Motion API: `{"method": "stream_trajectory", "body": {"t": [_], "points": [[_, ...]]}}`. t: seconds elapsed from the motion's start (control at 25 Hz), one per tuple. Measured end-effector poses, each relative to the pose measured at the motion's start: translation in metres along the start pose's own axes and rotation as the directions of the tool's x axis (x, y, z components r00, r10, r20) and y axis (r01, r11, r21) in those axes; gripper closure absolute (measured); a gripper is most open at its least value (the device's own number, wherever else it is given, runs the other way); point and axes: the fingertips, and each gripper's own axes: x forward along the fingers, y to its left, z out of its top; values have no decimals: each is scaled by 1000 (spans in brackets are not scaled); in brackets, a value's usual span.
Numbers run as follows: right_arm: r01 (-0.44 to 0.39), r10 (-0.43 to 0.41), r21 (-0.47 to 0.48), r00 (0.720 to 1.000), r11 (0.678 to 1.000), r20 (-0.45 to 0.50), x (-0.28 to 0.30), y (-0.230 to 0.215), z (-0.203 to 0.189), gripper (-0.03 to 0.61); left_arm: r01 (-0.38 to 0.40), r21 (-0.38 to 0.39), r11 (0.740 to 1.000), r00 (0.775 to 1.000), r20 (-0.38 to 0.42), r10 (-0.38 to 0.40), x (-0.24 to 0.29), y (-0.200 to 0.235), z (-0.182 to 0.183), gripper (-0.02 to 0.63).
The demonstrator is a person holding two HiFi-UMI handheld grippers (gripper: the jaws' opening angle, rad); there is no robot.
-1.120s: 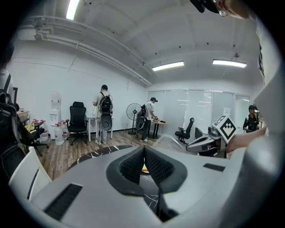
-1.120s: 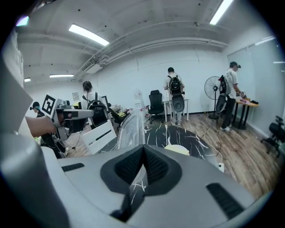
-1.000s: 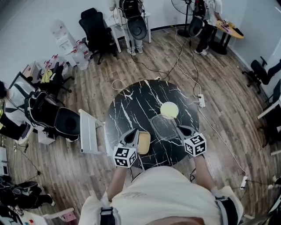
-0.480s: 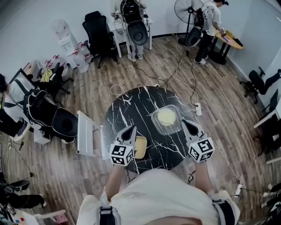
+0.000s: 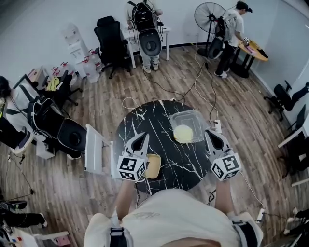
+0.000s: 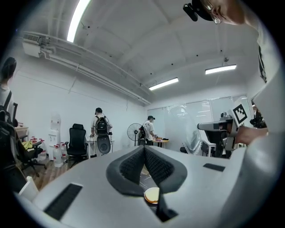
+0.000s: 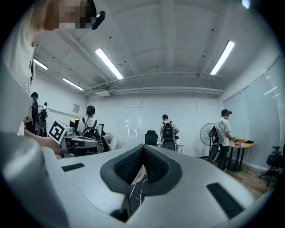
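Nearest the person, the left hand-held gripper (image 5: 143, 140) hovers over the near left of the round black marble-patterned counter (image 5: 145, 116), its jaws together with nothing between them. A pale yellow square dish (image 5: 154, 165) lies on the counter just right of that gripper's body, nearer than its tips. The right hand-held gripper (image 5: 211, 134) stands at the counter's right edge, its jaws pinched on the right rim of a clear rectangular plastic lid (image 5: 189, 118). The lid reaches left and far from those tips. From above it looks about as wide as it is deep, so no long axis shows. Under its near part sits a pale yellow round disc (image 5: 183, 133), closer to the right gripper than to the left. I cannot tell whether the lid touches the disc. In the right gripper view it is only a faint sheen. Far off stand a black office chair (image 5: 110, 36) and a standing fan (image 5: 208, 12).
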Motion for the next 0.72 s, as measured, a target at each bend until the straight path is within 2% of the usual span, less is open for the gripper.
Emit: {"method": "stream_trajectory", "body": {"t": [0.32,0.72], "points": [[12,-13,12,999,1000,31,1,-8,5,571,-29,23,999,999,45,28,-4,10,23,597],[13,-14,28,999,1000,33,-3,-7,9,571,-66,20,998,996,53,65,-13,16,25,597]]}}
